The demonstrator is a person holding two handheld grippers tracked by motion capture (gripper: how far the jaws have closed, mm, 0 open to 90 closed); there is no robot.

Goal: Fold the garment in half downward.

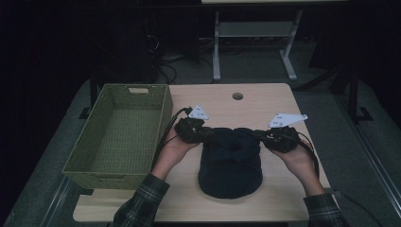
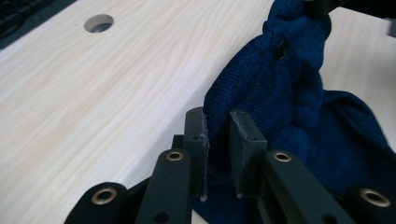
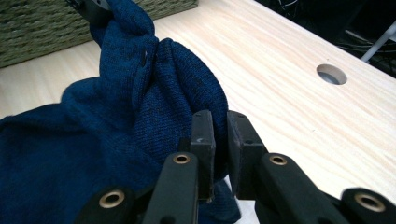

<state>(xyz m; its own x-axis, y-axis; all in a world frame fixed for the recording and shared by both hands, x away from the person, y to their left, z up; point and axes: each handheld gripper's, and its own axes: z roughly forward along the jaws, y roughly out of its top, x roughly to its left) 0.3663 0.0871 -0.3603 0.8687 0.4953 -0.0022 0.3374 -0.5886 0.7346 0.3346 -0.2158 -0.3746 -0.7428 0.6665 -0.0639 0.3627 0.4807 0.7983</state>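
Dark blue knit garment point(image 1: 230, 163), bunched, tongs-pinched edges

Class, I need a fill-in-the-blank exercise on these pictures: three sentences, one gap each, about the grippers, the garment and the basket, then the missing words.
1. Both the left gripper and the right gripper are shut on the dark ____ knit garment.
2. The woven basket stands to the garment's ____ in the high view.
3. The round hole is in the wooden ____.

Missing words: blue; left; table
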